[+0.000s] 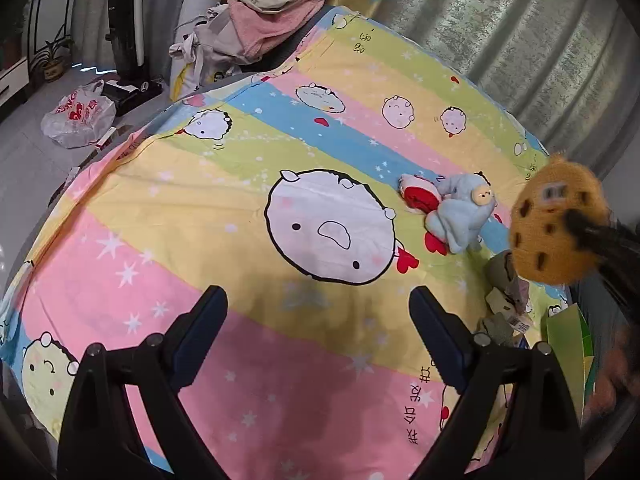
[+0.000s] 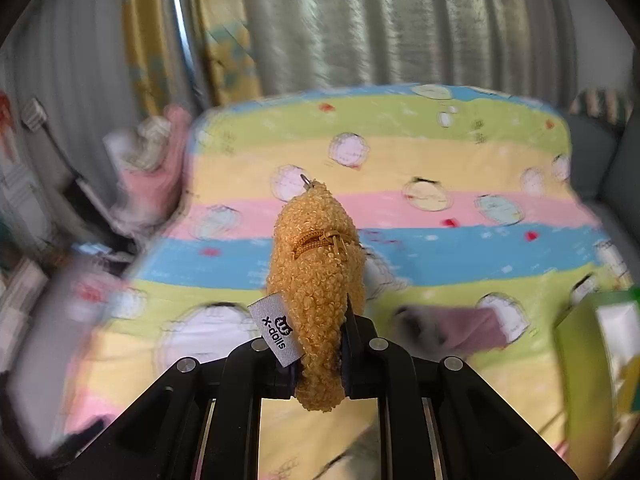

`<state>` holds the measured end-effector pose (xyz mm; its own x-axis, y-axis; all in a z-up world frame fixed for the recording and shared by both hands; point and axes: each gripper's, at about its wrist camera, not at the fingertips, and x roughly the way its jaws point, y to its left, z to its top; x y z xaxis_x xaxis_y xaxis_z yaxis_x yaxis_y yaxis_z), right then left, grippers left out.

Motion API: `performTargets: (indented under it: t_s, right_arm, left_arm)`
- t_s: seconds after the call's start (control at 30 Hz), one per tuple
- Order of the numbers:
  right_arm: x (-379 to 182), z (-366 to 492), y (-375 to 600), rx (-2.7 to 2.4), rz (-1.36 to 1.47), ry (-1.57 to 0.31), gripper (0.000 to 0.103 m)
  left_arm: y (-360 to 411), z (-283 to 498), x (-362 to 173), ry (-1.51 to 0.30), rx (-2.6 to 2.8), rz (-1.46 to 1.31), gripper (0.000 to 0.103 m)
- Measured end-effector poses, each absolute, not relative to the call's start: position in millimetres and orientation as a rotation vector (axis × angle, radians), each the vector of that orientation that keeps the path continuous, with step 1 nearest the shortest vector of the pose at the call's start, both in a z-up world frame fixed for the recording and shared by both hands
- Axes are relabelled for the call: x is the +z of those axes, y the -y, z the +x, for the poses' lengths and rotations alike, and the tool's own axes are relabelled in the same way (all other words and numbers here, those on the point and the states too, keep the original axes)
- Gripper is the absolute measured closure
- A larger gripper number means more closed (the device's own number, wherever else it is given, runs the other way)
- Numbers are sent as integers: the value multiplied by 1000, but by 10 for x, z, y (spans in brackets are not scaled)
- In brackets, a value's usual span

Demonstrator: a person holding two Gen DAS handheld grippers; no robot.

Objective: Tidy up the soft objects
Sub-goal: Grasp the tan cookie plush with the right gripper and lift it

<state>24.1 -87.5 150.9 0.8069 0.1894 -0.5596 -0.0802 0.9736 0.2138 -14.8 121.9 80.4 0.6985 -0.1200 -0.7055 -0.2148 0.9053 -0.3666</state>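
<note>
The left gripper (image 1: 318,312) is seen with its jaws spread wide and nothing between them, held above the striped cartoon bedsheet (image 1: 224,264). The right gripper (image 2: 318,344) is clenched on an orange plush cookie pouch (image 2: 316,280), which is raised clear of the bedsheet (image 2: 460,160); a zipper runs across the pouch's upper part, a small metal ring projects from its far tip, and a grey woven label (image 2: 278,330) printed "x-dolls" hangs at the side by the left finger. In the left wrist view the same cookie pouch (image 1: 558,220) is shown with dark chip spots, gripped from the right edge of the frame. A pale blue plush toy (image 1: 464,216) lies on the bedsheet just left of the pouch, touching a red-and-white soft item (image 1: 418,196). Below the pouch, several small grey-green items (image 1: 504,300), possibly folded socks, are grouped beside a green box (image 1: 568,336). A pile of pink and beige clothing (image 1: 264,12) is heaped beyond the bedsheet's far edge.
</note>
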Motion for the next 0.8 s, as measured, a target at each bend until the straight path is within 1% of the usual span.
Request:
performTargets:
  t_s: [0.1, 0.17, 0.3, 0.4, 0.5, 0.6, 0.63, 0.67, 0.73, 0.8]
  right_arm:
    - [1474, -55, 913, 353, 346, -656, 86]
    - [1279, -156, 897, 452, 449, -734, 86]
    - [777, -116, 816, 527, 568, -888, 86]
    - [445, 16, 740, 467, 544, -1033, 86]
    - [326, 88, 804, 366, 469, -1097, 86]
    - [328, 113, 883, 328, 409, -1131, 75]
    - [325, 110, 924, 326, 409, -1135, 65]
    - [330, 114, 941, 323, 399, -1140, 51]
    - [394, 98, 995, 313, 375, -1114, 39]
    - [474, 78, 1071, 306, 373, -1076, 36]
  left_arm:
    - [-1215, -157, 792, -804, 63, -447, 11]
    - [-1213, -166, 789, -806, 54, -457, 11]
    - [-1183, -196, 812, -795, 54, -450, 11]
    - [-1159, -194, 807, -800, 49, -443, 11]
    - [-1125, -178, 777, -816, 43, -437, 11]
    - [-1055, -169, 746, -832, 39, -413, 11]
    - [-1022, -156, 732, -841, 34, -400, 11]
    - [-990, -152, 717, -849, 32, -393, 11]
    - [-922, -133, 683, -870, 20, -376, 11]
    - [-846, -134, 654, -888, 2, -367, 11]
